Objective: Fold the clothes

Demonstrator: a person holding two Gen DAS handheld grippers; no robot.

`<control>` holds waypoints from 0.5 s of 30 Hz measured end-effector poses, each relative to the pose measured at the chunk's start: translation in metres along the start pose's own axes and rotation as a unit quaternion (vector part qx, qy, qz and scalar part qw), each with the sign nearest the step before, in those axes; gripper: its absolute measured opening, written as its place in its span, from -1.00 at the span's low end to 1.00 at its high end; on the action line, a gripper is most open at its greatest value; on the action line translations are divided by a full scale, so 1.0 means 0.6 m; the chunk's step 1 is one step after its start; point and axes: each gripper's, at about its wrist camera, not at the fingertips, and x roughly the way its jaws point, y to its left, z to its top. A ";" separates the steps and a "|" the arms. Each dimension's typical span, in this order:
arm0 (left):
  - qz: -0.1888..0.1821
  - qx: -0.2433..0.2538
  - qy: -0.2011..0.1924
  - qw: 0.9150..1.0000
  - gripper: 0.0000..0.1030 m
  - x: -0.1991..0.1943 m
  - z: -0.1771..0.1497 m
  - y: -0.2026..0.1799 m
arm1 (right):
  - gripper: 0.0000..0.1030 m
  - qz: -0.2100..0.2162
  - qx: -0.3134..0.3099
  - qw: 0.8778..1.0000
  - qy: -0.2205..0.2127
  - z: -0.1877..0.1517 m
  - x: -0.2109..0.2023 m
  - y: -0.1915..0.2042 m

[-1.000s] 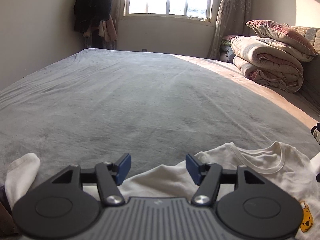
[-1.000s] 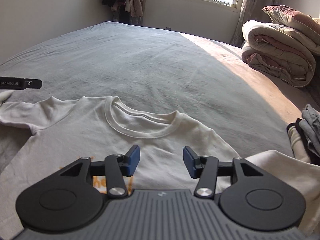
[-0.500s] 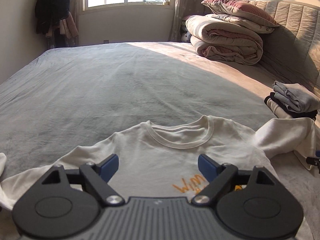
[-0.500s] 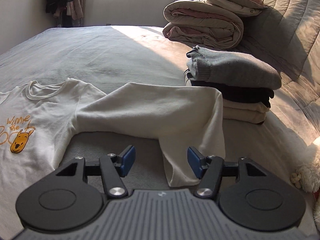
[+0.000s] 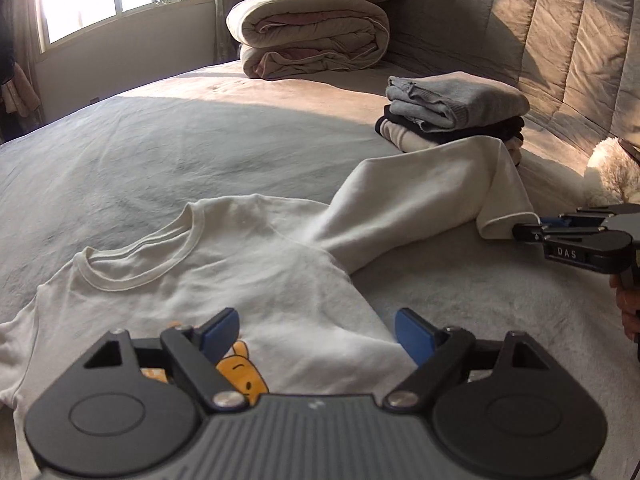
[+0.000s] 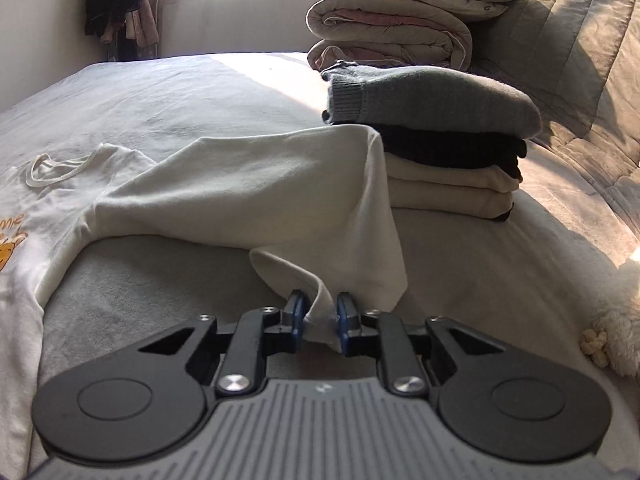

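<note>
Right gripper (image 6: 319, 318): jaws closing, cuff of sleeve (image 6: 256, 184) pinched between the pads. Left gripper (image 5: 318, 336): jaws spread, nothing between them, over chest of white shirt (image 5: 248, 276) lying flat on the bed (image 5: 160, 136). Beyond the sleeve: folded stack (image 6: 436, 140), then rolled duvet (image 6: 384, 28).

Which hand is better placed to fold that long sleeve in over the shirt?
Right: its tongs are closing on the sleeve's cuff. The left tongs hover open over the shirt's chest, holding nothing.
</note>
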 end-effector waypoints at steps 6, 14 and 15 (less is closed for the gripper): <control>-0.019 0.054 -0.017 0.998 0.68 0.042 0.022 -0.059 | -0.66 -0.018 0.046 0.998 -0.050 0.012 -0.051 -0.072; -0.070 0.037 -0.007 0.997 0.49 0.118 0.046 -0.081 | -0.95 0.051 0.234 0.968 -0.076 0.030 -0.086 -0.186; -0.088 0.028 -0.007 0.996 0.49 0.125 0.048 -0.082 | -0.95 0.056 0.254 0.962 -0.079 0.032 -0.089 -0.198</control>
